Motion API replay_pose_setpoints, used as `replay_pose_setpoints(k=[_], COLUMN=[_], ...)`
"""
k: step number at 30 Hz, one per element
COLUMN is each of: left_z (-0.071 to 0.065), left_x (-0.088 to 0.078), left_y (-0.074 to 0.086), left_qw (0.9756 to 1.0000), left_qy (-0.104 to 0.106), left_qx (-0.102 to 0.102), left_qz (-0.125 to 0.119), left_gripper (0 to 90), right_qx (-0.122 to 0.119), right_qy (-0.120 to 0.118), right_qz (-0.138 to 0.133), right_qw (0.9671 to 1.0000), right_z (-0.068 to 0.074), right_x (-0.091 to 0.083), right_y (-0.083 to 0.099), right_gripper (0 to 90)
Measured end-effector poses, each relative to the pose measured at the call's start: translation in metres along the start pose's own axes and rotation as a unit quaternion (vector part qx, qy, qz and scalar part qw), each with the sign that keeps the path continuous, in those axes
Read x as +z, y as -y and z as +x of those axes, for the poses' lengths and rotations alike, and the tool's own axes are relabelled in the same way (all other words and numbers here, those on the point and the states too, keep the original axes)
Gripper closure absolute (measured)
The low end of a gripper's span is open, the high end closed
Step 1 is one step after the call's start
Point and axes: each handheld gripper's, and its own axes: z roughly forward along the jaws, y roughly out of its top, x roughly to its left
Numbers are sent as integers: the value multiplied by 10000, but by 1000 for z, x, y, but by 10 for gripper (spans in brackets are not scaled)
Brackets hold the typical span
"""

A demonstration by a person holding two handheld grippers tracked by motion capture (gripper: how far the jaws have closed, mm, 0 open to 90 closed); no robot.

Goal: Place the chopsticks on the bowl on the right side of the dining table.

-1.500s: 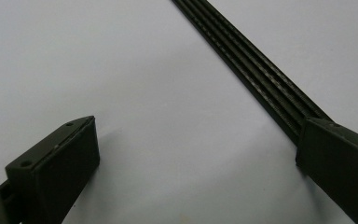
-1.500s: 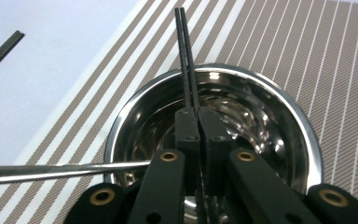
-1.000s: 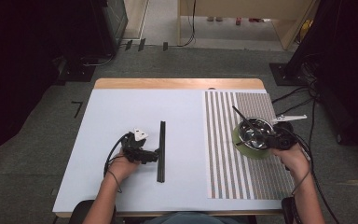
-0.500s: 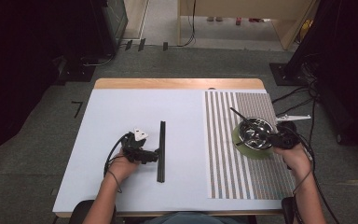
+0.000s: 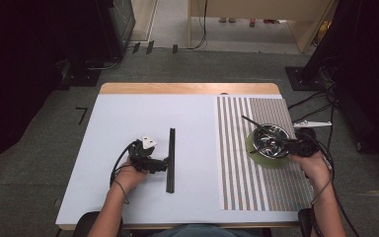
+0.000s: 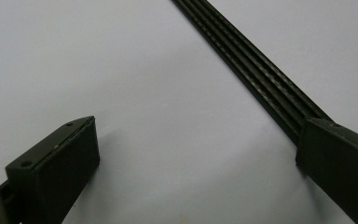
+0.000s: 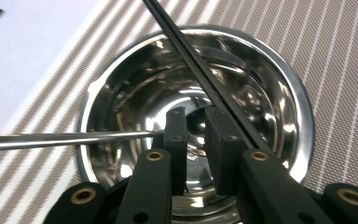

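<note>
On the table's striped mat (image 5: pixel 237 163), my right claw (image 7: pixel 196 114) has just parted slightly, letting the chopstick (image 7: pixel 200 74) drop into the steel bowl (image 7: pixel 279 79).

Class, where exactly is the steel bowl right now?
In the high view, the steel bowl sits on the striped mat at the table's right, just ahead of the right gripper.

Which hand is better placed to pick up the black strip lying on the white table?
Left. The left claw stands open at the black strip, one jaw beside it. The right claw, its jaws just opening with nothing between them, is away at the steel bowl.
</note>
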Motion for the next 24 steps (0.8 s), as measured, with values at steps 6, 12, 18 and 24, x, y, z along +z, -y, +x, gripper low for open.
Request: replay_pose_setpoints(k=[6,12,18,24], left_z=[0,0,0,0], left_x=[0,0,0,0], left_y=[0,0,1,1], left_qw=[10000,10000,10000,10000], left_qy=[2,2,0,-3], left_qx=[-5,-4,-10,-10], left_qz=[-10,-16,-37,-42], left_gripper=[0,0,0,0], right_qx=[-6,139,115,20], right_qy=[3,46,134,171], right_qz=[-428,-441,-588,-583], right_qw=[9991,9989,9981,9981], right_z=[6,3,2,3], right_x=[-10,-4,-1,6], right_y=[-10,-13,-21,-28], right_gripper=[795,768,784,820])
